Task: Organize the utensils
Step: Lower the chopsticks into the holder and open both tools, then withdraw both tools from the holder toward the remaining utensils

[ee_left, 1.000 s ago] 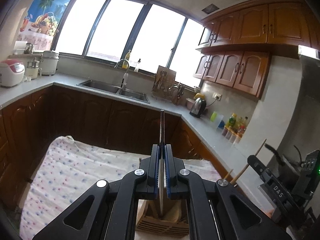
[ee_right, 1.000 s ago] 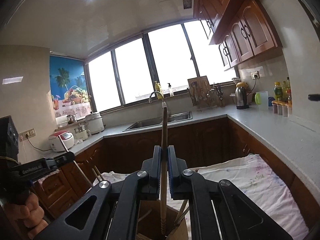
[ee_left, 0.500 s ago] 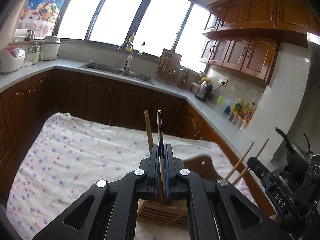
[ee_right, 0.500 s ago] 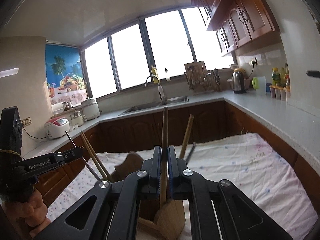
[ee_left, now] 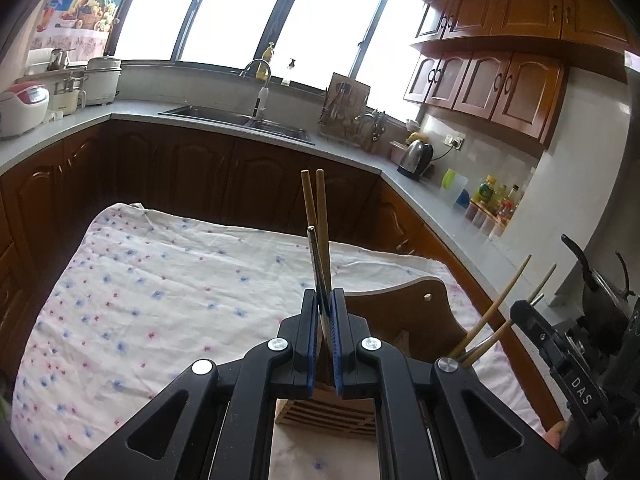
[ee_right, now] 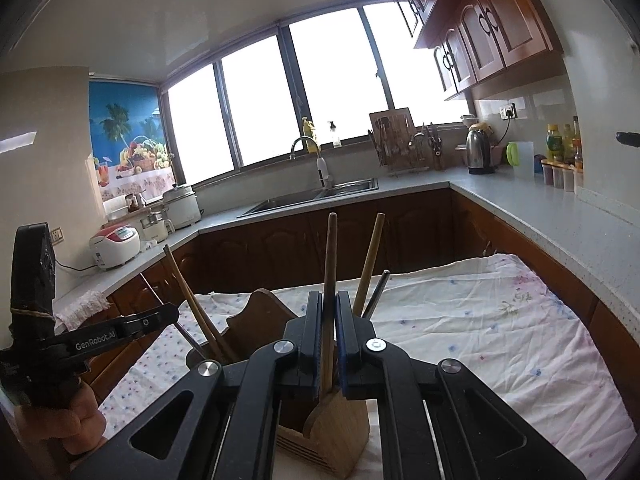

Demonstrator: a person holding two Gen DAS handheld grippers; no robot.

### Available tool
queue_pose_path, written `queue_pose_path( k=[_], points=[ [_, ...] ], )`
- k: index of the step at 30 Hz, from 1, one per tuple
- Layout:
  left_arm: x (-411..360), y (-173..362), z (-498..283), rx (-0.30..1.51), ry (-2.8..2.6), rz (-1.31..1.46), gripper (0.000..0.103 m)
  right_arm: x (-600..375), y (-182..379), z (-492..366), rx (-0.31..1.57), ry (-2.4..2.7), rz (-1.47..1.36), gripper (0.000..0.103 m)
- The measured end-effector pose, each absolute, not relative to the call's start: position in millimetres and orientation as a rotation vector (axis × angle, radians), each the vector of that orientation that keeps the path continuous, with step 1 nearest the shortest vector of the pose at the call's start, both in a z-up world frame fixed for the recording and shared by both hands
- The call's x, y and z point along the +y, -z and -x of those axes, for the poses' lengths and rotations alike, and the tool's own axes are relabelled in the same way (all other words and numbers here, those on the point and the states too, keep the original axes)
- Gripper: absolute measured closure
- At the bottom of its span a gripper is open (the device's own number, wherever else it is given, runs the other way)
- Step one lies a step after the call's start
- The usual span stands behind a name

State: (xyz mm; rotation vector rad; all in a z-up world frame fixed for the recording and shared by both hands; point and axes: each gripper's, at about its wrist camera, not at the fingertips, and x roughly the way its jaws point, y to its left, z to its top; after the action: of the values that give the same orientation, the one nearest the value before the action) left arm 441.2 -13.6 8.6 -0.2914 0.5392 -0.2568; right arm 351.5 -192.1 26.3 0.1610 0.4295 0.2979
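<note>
Both grippers clamped rn: left gripper (ee_left: 327,312) on a metal utensil (ee_left: 316,264), right gripper (ee_right: 328,312) on a wooden spatula (ee_right: 329,264), blade at 6 o'clock over the wooden holder (ee_right: 340,440). Imo lower straight, don't let go till they're seated.

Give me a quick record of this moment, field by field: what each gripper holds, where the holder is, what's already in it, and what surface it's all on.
left gripper: shut on a thin metal utensil handle
right gripper: shut on the wooden spatula, blade down at the holder
utensil holder: wooden, slatted, standing right below both grippers
already in holder: chopsticks leaning in the round side cup
surface: floral cloth spread over the table
background: kitchen counter with sink
</note>
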Motion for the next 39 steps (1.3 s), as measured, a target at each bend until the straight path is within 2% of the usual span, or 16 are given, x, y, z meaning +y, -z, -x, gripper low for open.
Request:
queue_pose_path(
  k=[7, 9, 10, 11, 13, 15, 18, 19, 24, 29, 39],
  points=[
    [-13, -9, -440, 0.574, 0.275, 0.296, 0.096, -196, -26, -353, 0.466, -0.314, -0.190, 0.088],
    [-11, -11, -438, 0.578, 0.272, 0.299, 0.085, -198, -29, -349, 0.455, -0.324, -0.206, 0.067],
    [-10, -12, -435, 0.576, 0.266, 0.302, 0.076, -199, -31, -348, 0.450, -0.328, -0.210, 0.062],
    [-8, -14, -432, 0.572, 0.259, 0.306, 0.066, -200, -34, -345, 0.440, -0.329, -0.212, 0.057],
    [-6, -17, -426, 0.562, 0.253, 0.311, 0.059, -202, -40, -340, 0.423, -0.332, -0.217, 0.054],
    [-5, -18, -418, 0.557, 0.249, 0.306, 0.052, -204, -46, -335, 0.408, -0.336, -0.226, 0.040],
    [-1, -20, -405, 0.546, 0.237, 0.295, 0.038, -208, -54, -326, 0.377, -0.334, -0.236, 0.025],
    [0, -21, -401, 0.544, 0.233, 0.292, 0.033, -210, -57, -321, 0.367, -0.336, -0.244, 0.023],
    [5, -24, -382, 0.551, 0.229, 0.293, 0.029, -219, -64, -303, 0.356, -0.341, -0.263, 0.008],
    [14, -28, -349, 0.540, 0.211, 0.295, 0.023, -232, -61, -282, 0.382, -0.334, -0.290, 0.007],
    [30, -25, -275, 0.580, 0.213, 0.322, 0.023, -260, -40, -231, 0.477, -0.291, -0.341, 0.007]
  ],
)
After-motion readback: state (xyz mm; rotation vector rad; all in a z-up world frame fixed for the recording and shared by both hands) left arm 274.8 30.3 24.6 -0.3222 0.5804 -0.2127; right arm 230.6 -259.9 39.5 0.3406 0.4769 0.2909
